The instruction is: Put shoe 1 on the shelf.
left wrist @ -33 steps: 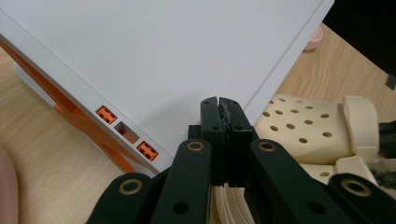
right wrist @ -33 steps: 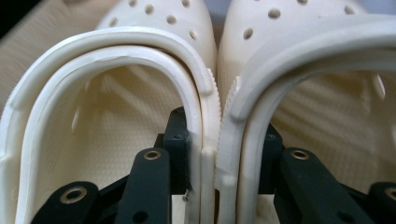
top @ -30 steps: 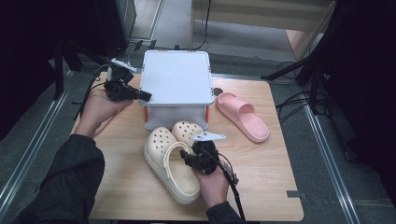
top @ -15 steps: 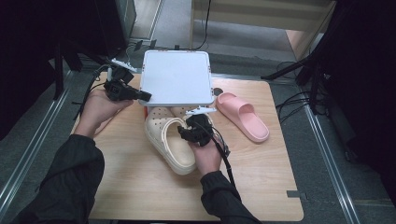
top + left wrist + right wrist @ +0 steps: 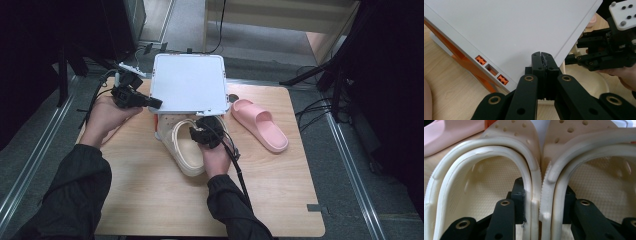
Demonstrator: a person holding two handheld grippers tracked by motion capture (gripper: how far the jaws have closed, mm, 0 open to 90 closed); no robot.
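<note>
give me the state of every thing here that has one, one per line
white plastic box lid: lifted at its near edge, tilted up over the box
left gripper: shut on the lid's edge
pair of cream perforated clogs: side by side, toes under the raised lid
right gripper: one jaw inside each clog, clamping their adjoining walls
pink foam slide sandal: flat on the wooden table, untouched
</note>
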